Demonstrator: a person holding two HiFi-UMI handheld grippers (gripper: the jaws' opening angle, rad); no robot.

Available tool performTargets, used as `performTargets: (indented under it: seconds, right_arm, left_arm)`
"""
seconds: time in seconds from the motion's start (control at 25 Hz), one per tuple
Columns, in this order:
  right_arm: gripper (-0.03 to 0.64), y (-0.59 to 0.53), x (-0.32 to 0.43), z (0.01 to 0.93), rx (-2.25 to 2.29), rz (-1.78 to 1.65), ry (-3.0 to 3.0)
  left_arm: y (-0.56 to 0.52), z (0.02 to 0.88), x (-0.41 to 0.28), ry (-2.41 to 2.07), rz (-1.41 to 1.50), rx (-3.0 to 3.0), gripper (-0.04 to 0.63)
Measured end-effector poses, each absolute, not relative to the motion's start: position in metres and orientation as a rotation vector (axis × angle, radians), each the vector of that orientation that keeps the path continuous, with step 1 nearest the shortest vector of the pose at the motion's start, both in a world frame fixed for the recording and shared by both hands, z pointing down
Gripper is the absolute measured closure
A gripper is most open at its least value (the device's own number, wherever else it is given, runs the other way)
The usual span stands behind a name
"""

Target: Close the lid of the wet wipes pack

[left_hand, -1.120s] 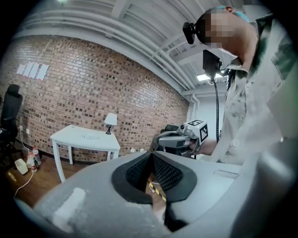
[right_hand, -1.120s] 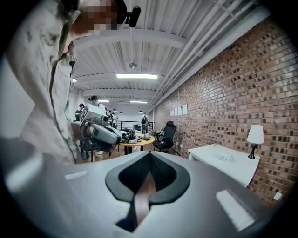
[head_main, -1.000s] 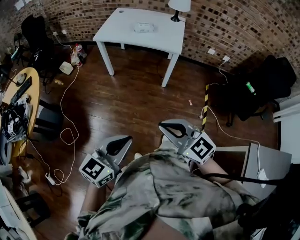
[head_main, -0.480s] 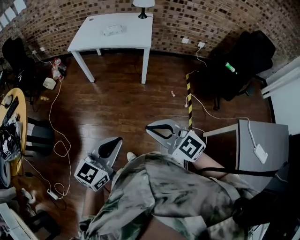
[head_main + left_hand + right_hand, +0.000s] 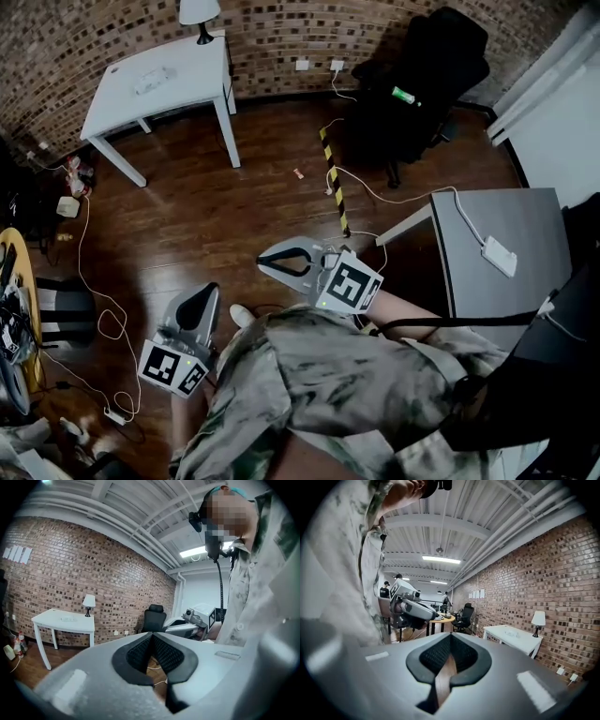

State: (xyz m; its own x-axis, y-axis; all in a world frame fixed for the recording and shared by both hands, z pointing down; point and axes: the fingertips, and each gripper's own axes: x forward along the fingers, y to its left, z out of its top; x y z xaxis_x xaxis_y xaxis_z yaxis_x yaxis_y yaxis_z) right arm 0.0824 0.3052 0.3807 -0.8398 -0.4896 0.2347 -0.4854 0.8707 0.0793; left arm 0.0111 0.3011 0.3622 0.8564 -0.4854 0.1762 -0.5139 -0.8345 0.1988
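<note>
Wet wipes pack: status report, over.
Left gripper shut, empty; right gripper shut, empty. Wet wipes pack on white table across the room, untouched; lid too small to read. Wood floor between, cable along its left.

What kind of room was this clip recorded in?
Probably an office or lab workspace in a loft-style building. It has an exposed red-brown brick wall, a white rectangular table with a small white lamp standing against that wall, and a black swivel office chair.
</note>
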Motion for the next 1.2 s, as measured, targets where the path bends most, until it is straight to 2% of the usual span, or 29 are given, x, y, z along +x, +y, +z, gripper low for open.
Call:
performTargets:
  seconds: [0.48, 1.2]
  right_arm:
    - [0.614, 0.363, 0.116, 0.376, 0.682, -0.032, -2.834]
    - [0.614, 0.377, 0.127, 0.365, 0.615, -0.091, -2.88]
  left_arm:
    - [0.362, 0.361, 0.053, -0.792, 0.201, 2.785, 0.594]
    - [0.374, 0.36, 0.07, -0.828, 0.215, 2.782, 0.594]
